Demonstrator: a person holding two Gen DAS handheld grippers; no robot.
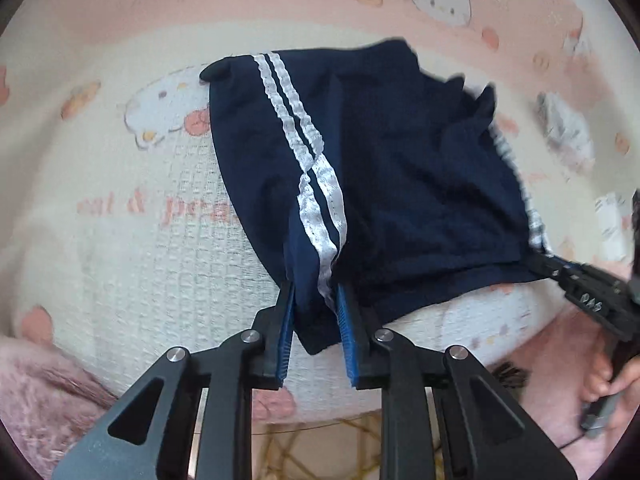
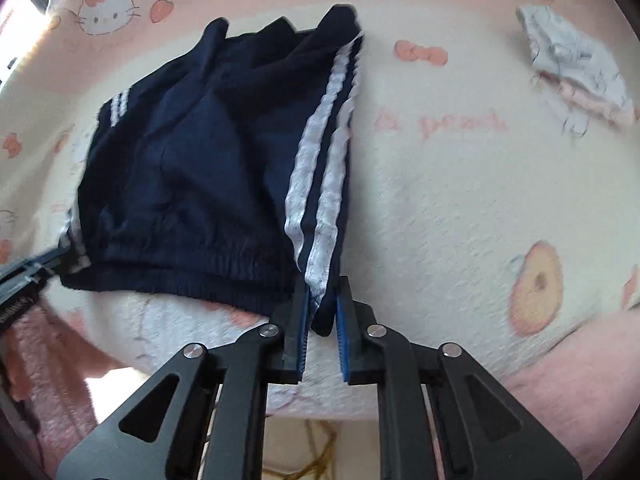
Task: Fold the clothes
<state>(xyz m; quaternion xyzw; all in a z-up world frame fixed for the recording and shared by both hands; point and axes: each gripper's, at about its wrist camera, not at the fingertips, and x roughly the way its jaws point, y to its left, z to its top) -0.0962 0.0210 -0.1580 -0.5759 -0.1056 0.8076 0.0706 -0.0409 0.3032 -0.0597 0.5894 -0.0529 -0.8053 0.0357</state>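
A pair of navy shorts (image 1: 400, 184) with double white side stripes lies on a bed covered by a cream and pink cartoon-cat blanket (image 1: 132, 240). Every place below is given from the shorts.

The left tongs (image 1: 316, 300) are narrow around the near left corner of the shorts, where a white stripe (image 1: 316, 200) reaches the hem. The cloth sits between the blue pads, but there is a little slack on one side, so the grip looks light or just letting go; I cannot say which.

The right tongs (image 2: 322, 304) are also narrow, and they pinch the near right corner at the end of the other white stripe (image 2: 316, 184), beside the gathered waistband (image 2: 192, 276). That corner hangs bunched between the pads.

Holding both near corners probably serves to pull the near edge straight and keep the shorts spread flat, ready to be folded.

The near edge of the shorts lies close to the near edge of the bed, so there is little room to pull further that way. Beyond the shorts and to the right of them, the blanket is open and offers room to carry the corners over. Far to the right and beyond lies a small pale crumpled cloth (image 2: 576, 64), well apart. A hand (image 1: 608, 380) grips the right tool's handle to the near right.
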